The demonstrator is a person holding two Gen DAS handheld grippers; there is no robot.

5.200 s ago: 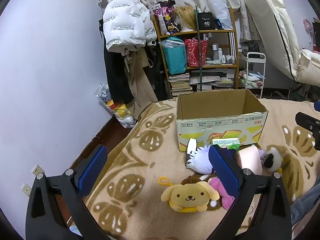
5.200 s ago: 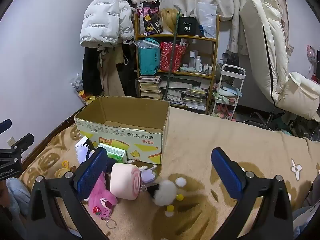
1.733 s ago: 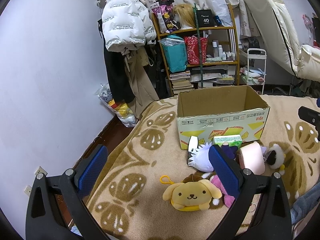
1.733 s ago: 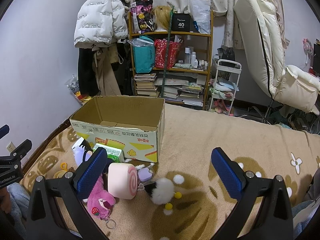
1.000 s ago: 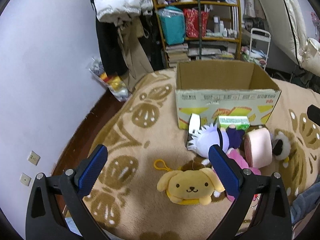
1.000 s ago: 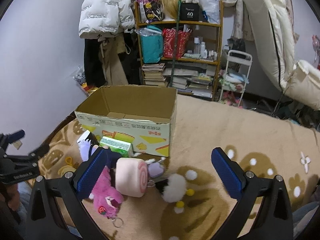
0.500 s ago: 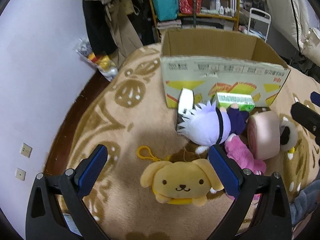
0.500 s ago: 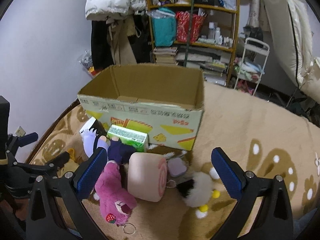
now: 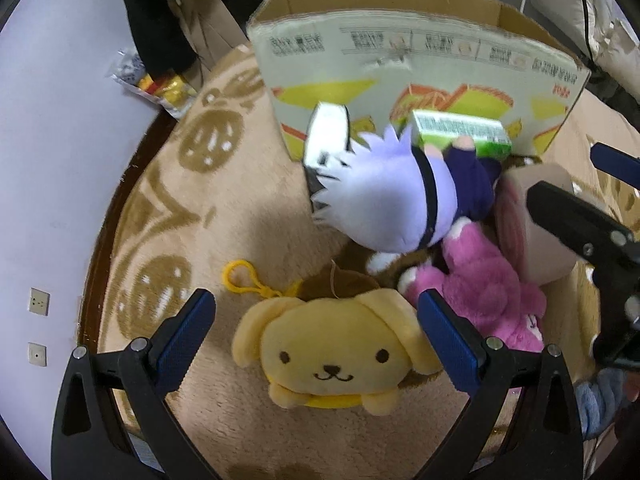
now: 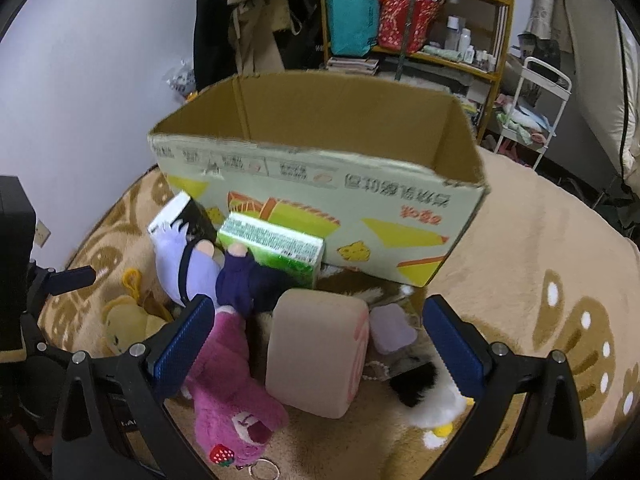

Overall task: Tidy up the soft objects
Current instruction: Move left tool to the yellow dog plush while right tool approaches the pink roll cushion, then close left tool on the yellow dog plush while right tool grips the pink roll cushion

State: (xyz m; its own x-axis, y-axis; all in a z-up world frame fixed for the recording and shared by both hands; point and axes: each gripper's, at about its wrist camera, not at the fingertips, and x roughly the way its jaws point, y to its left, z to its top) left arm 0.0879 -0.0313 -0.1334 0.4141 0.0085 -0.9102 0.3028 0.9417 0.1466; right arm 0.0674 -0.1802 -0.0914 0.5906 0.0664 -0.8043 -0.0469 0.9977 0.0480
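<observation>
So far nothing is packed: my left gripper [image 9: 316, 336] and right gripper [image 10: 316, 336] gape wide, toys lie mid-frame, box [image 10: 320, 184] at top looks empty

Wooden shelf [image 10: 460, 12] with books; white trolley [image 10: 536, 96]; hanging coats [image 10: 240, 20].

Left claw [image 9: 312, 336], right claw [image 10: 316, 340]: black frames, blue textured pads, silver screws.

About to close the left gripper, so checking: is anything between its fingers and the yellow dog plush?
Nothing visible is. The left gripper is open with the yellow dog plush directly between its fingers; the pink plush lies just outside the right-hand finger.
</observation>
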